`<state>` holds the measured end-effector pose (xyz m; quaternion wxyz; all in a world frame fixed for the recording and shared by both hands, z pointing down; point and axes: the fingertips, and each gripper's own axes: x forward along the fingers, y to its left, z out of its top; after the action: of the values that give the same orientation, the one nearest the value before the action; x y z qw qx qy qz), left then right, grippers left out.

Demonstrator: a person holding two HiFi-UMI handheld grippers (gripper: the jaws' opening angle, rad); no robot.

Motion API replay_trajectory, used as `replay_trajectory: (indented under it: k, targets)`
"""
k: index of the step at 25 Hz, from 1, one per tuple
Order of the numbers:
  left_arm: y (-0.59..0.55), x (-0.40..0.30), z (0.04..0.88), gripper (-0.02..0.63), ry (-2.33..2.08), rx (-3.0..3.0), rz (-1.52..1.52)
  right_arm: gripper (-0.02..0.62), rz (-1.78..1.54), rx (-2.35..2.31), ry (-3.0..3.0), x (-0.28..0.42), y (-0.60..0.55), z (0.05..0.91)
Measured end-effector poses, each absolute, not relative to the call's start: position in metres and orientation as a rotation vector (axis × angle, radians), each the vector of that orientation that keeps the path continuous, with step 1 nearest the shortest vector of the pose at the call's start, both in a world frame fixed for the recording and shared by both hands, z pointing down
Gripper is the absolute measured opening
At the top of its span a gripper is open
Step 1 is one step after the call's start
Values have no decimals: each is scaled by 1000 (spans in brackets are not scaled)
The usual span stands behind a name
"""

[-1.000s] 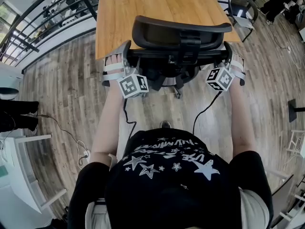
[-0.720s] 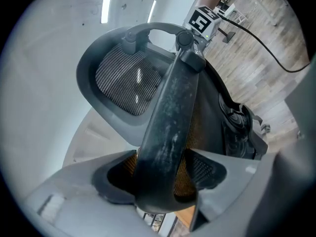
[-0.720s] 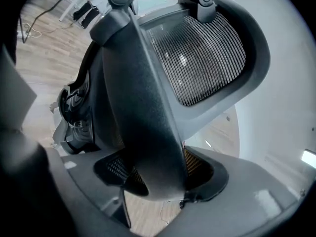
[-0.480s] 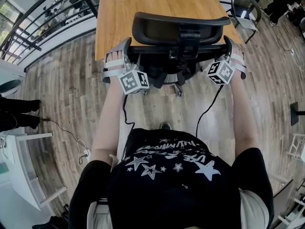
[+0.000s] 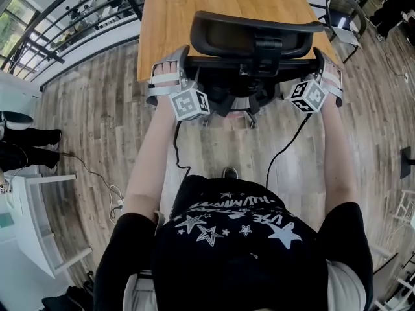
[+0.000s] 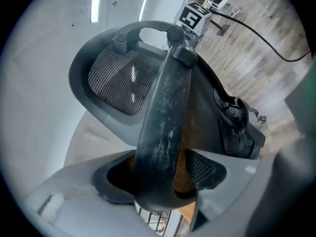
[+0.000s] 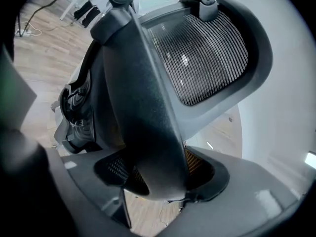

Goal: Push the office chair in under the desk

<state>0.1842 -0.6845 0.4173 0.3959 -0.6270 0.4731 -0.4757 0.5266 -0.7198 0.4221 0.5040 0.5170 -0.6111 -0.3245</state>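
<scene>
The black office chair (image 5: 253,63) stands with its back toward me at the near edge of the wooden desk (image 5: 214,2); its seat is hidden below the back and the desktop. My left gripper (image 5: 180,67) is shut on the left edge of the chair's back frame (image 6: 163,127). The right gripper (image 5: 319,65) is shut on the frame's right edge (image 7: 148,117). In both gripper views the dark frame bar fills the gap between the pads. The mesh headrest (image 6: 116,83) (image 7: 207,53) rises beyond each bar.
A second dark chair (image 5: 340,11) stands at the desk's far right corner. A black railing (image 5: 71,24) runs along the upper left. A cable (image 5: 97,186) lies on the wood floor near a white shelf (image 5: 32,225). A person's shoes (image 5: 26,148) show at the left edge.
The chair and both grippers have moved forward toward the desk, so the chair's back now stands closer to the desk's edge. Both grips look the same.
</scene>
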Motion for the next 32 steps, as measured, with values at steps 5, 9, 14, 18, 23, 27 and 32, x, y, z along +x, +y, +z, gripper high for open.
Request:
replay_trajectory:
  k: [5,9,14,18,23,27,32]
  targets:
    - [-686,182,421,314,1210,-1581,-1216,305,-784,1256,-1465,525,-721,425]
    - [-687,179,424,314,1194,-1567,-1236,307,-794,1259,-1458,523,-722,426]
    - [-686,181,424,313,1190,-1546,-1234,311,-776,1272,-1452,526,-728,426]
    - [-686,181,424,314,1194,-1539,-1232,313,-784,1274,-1452,526,-730,427]
    - [-686,182,425,314,1206,-1595,-1244,316,-784,1282,-1447,526,-730,428]
    - [-684,181,428,314,1180,-1614,-1265,316,-780,1267,-1450,525,-727,428]
    - [-682,183,432,314,1138,-1669,-1307,325,-728,1256,-1442,528,-723,430]
